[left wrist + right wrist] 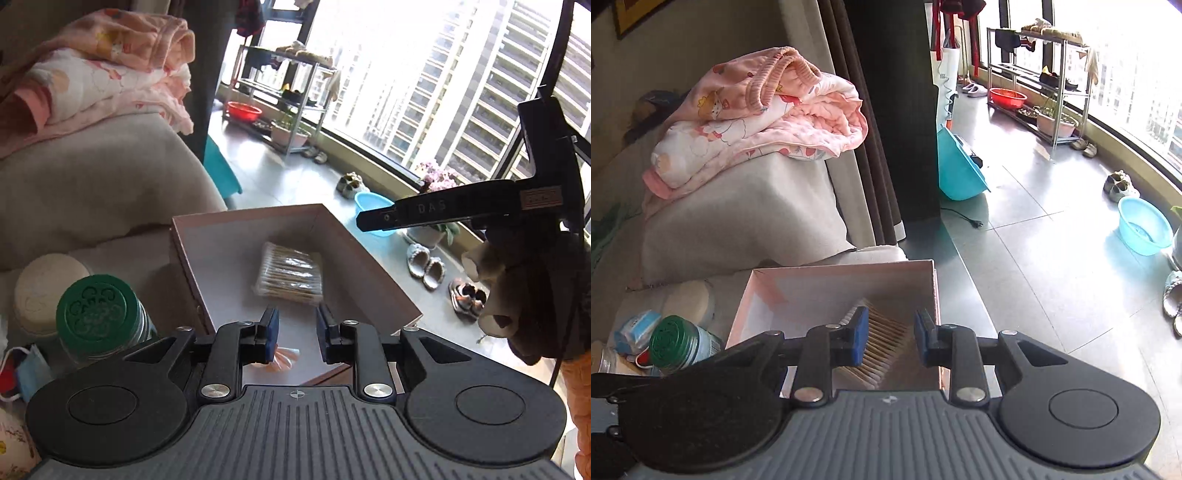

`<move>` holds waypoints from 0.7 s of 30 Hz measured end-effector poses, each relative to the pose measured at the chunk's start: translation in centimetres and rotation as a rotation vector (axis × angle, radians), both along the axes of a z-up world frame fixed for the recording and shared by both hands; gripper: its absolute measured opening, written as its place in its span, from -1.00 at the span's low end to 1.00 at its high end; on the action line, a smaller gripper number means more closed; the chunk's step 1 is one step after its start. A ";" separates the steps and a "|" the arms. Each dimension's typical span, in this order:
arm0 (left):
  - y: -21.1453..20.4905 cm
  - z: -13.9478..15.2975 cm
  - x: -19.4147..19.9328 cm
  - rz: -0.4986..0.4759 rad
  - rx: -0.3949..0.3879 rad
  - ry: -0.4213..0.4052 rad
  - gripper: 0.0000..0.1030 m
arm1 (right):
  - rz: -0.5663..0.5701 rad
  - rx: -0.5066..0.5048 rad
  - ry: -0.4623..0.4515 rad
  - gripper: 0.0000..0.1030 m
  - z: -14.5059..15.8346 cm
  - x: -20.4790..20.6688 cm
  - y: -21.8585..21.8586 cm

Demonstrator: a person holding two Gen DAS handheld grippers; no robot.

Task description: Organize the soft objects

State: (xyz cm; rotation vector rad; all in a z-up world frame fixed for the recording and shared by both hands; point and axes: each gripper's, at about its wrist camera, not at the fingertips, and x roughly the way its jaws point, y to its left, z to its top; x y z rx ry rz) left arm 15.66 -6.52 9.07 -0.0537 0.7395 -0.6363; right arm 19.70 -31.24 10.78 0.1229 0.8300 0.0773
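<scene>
A pink open box (343, 236) stands on the table edge with a clear pack of cotton swabs (290, 273) lying in it. A small orange-pink soft thing (282, 360) lies in the box's near end, just under my left gripper (297, 325), which is open and empty above it. In the right wrist view the box (820, 280) holds the swab pack (882, 339). My right gripper (891, 326) is open and empty above the pack. The right gripper also shows from the side in the left wrist view (461, 210), held by a gloved hand.
A green-lidded jar (98, 317), a round white container (48, 284) and a blue face mask (31, 369) stand left of the box. A grey sofa arm (746, 206) carries folded pink bedding (768, 114). Floor beyond holds blue basins (1143, 225), slippers and a shelf rack.
</scene>
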 end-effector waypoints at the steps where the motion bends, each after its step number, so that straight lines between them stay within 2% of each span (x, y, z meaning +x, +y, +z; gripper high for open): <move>1: 0.5 0.8 -1.4 -0.005 -0.009 -0.038 -0.53 | 0.008 0.002 -0.008 -0.47 0.2 -0.8 0.0; 5: 4.7 3.0 -5.9 0.050 -0.005 -0.185 -0.53 | 0.055 -0.028 -0.073 -0.16 0.9 -3.6 2.2; 10: 12.8 6.2 -11.2 0.239 0.025 -0.308 -0.53 | 0.139 -0.155 -0.260 0.15 1.7 -8.7 7.3; 12: 16.5 6.4 -12.7 0.323 0.042 -0.309 -0.53 | 0.135 -0.177 -0.370 0.37 1.8 -11.2 9.3; 14: 20.4 6.0 -14.4 0.395 0.045 -0.289 -0.53 | 0.151 -0.189 -0.429 0.48 1.6 -13.0 11.3; 18: 25.0 3.8 -16.4 0.474 0.032 -0.209 -0.53 | 0.362 -0.181 -0.364 0.48 0.2 -14.9 16.1; 21: 27.8 2.1 -17.7 0.520 -0.027 -0.176 -0.53 | 0.465 -0.162 -0.325 0.48 -1.6 -16.5 19.5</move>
